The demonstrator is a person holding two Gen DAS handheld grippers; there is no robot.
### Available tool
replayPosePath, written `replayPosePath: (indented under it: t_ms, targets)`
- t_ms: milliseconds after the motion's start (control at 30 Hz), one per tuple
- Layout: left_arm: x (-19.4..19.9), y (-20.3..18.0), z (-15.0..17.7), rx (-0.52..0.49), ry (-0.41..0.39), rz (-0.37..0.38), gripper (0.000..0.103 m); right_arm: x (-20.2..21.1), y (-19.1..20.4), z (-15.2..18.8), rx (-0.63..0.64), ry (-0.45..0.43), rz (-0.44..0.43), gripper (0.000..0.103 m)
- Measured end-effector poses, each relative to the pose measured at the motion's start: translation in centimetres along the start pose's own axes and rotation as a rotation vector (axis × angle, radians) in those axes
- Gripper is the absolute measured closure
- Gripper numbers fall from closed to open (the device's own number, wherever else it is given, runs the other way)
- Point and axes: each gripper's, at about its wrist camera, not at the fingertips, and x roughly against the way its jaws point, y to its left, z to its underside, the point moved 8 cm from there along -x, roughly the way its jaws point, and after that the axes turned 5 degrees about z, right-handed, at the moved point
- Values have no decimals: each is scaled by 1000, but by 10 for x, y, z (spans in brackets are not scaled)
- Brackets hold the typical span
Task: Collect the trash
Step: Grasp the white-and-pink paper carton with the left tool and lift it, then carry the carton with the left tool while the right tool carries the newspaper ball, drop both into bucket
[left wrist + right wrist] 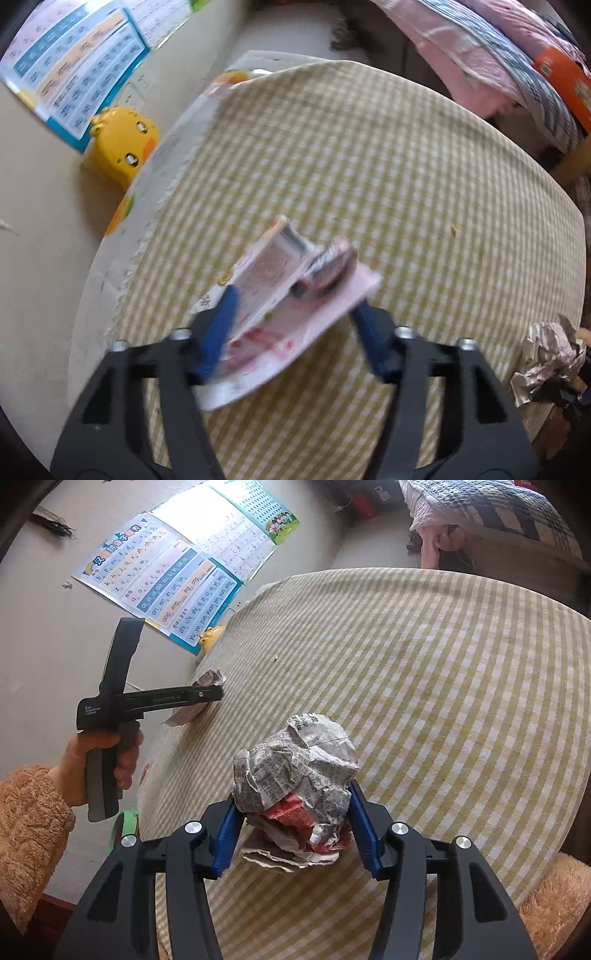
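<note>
Jaws of the left gripper point(291, 325) clamp a pink wrapper point(280, 306) on the checked table point(406, 166). Right gripper point(291, 823) jaws, half open, grip crumpled newspaper point(295, 768).

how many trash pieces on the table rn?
2. A crumpled newspaper wad sits between the right gripper's fingers; a pink wrapper lies near the table's wall-side edge, between the left gripper's fingers. More may be out of frame.

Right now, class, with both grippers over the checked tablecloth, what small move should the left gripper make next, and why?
Probably lift. The left gripper has the pink wrapper between its blue pads, while the right gripper already clasps the crumpled newspaper ball.
</note>
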Motion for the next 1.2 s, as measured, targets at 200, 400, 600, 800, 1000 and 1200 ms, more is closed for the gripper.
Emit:
replayPosePath:
  t_ms: [200,400,600,800,1000,1200]
  targets:
    - [19,8,18,74,-42,13,84,1,1,1,-4,2,1,51]
    - [58,-6,66,228,-122,142,84,0,3,4,23,-1,32,51]
    - [103,-26,118,322,-205,226,84,-3,8,7,60,-11,82,51]
    - [155,-36,155,444,-338,255,84,0,11,10,97,-16,146,50]
    - [194,-30,180,511,-409,91,84,2,14,17,163,-17,218,50]
    - [209,-22,195,494,-422,-2,83,2,25,27,232,-9,269,50]
